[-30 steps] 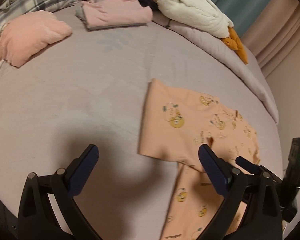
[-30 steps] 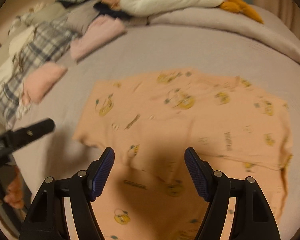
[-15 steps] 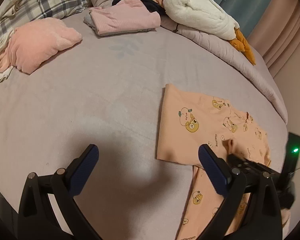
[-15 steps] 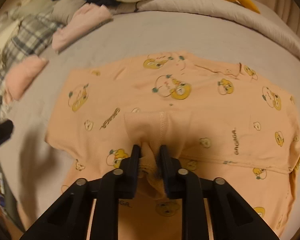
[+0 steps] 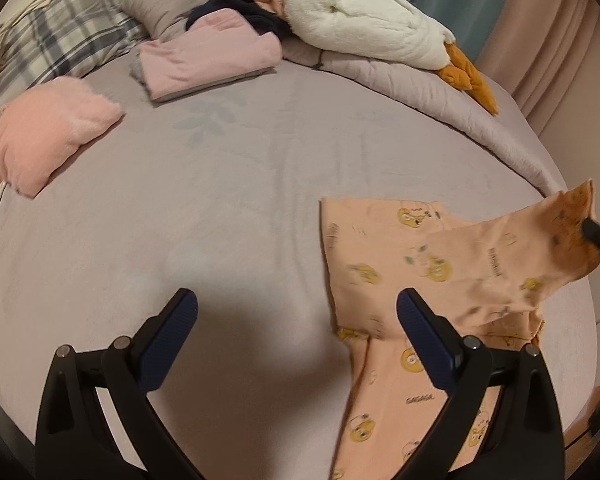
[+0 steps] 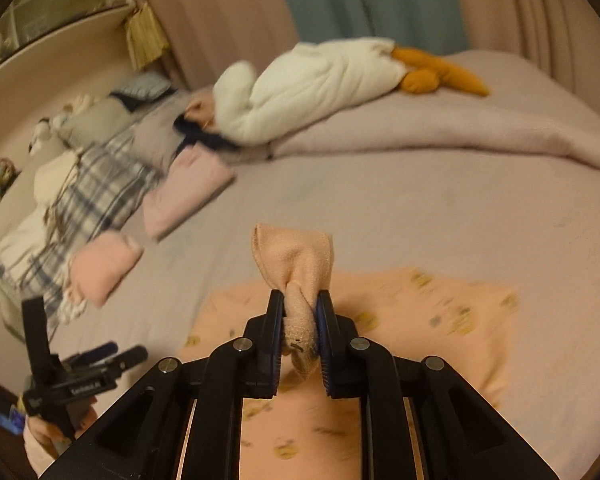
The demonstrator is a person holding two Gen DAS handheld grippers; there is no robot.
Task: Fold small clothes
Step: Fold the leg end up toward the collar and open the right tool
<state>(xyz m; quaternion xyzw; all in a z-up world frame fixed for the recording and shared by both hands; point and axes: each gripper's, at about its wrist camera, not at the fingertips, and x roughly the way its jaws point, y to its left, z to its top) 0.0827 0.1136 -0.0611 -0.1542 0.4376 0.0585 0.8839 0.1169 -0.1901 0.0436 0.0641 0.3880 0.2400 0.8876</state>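
A small peach garment with yellow cartoon prints lies on the mauve bed sheet, at the right of the left wrist view. My right gripper is shut on a bunched fold of this garment and holds it lifted above the rest of the cloth. The lifted flap shows in the left wrist view, with the right gripper's tip at the frame's right edge. My left gripper is open and empty, low over the sheet just left of the garment. It also shows in the right wrist view.
A folded pink garment, a fluffy pink bundle and a plaid pillow lie at the back left. A white plush goose with orange feet rests on a rolled duvet. Curtains hang behind the bed.
My right gripper has lifted the pinched fold of the peach garment up off the bed, so a flap now hangs raised. My left gripper stays open, drawn back slightly.
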